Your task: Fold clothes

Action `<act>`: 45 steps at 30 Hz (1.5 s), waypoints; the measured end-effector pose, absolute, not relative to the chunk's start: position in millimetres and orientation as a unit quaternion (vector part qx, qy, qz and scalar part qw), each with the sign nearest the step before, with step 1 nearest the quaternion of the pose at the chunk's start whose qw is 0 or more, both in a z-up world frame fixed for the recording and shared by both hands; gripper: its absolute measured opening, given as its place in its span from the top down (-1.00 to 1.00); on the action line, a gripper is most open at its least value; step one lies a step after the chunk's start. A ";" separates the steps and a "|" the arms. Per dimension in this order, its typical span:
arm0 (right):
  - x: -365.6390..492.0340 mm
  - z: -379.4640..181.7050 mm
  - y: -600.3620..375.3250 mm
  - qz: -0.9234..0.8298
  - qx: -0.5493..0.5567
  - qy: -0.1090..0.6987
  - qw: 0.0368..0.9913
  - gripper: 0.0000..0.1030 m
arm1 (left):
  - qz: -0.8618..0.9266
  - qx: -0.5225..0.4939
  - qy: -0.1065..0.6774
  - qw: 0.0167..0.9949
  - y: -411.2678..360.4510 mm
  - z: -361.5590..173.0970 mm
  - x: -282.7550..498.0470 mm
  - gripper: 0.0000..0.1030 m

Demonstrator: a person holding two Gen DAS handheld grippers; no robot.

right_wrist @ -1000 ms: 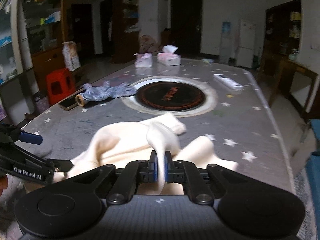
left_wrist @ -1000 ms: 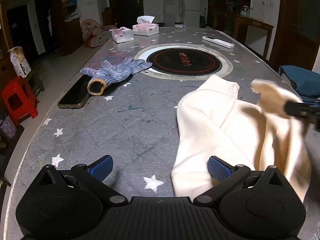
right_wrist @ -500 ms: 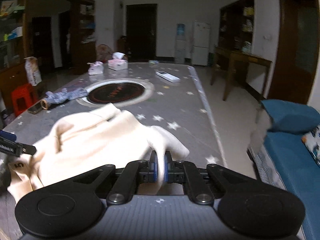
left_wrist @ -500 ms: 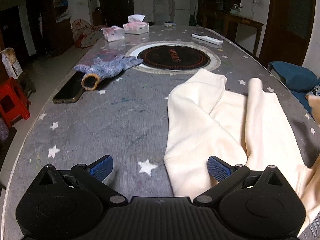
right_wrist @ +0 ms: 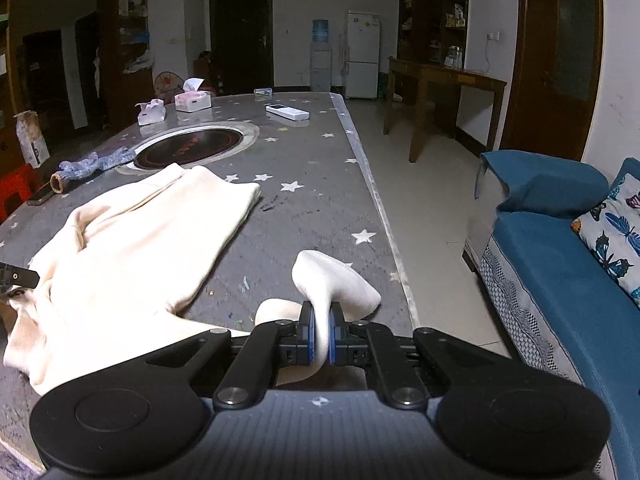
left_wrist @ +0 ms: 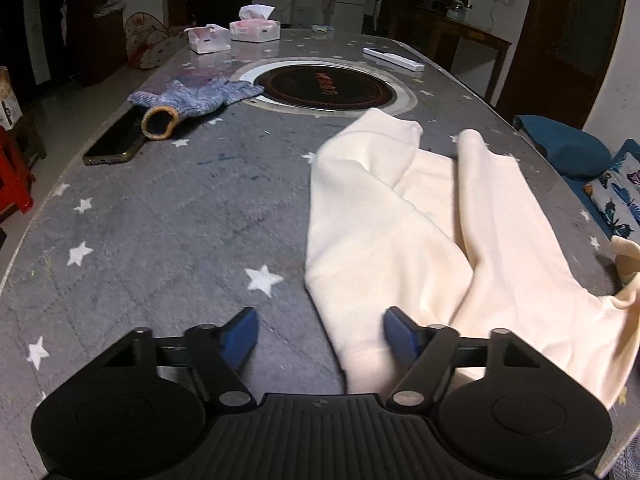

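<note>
Cream, soft fabric makes up the garment (left_wrist: 404, 236), which lies spread on the grey star-printed desk (left_wrist: 180, 216) just ahead of the left hand-held gripper (left_wrist: 320, 330); that gripper's blue-padded jaws stand wide apart, the near hem lying between them and against the right pad. The right hand-held gripper (right_wrist: 319, 338) is clamped on a bunched end of the garment (right_wrist: 132, 240), lifted close to the desk's right edge. A knitted blue glove (left_wrist: 192, 100) and a dark phone (left_wrist: 114, 142) lie far ahead to the left.
</note>
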State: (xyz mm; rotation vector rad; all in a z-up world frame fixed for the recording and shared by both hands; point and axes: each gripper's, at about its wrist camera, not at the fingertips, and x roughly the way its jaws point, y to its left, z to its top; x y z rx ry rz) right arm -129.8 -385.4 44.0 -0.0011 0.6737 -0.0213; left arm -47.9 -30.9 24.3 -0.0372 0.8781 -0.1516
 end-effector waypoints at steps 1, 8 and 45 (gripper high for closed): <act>-130.3 43.8 -384.5 -0.010 -0.001 0.331 0.944 0.89 | -0.076 -0.017 0.424 0.903 -31.7 24.5 -49.5 -0.10; -133.5 42.7 -383.3 -0.008 0.000 0.333 0.943 0.89 | -0.101 -0.021 0.422 0.901 -34.0 25.7 -58.0 0.71; -98.2 80.9 -368.5 0.071 -0.061 0.327 0.940 0.62 | -0.101 0.005 0.390 0.915 -13.1 66.8 -24.7 0.08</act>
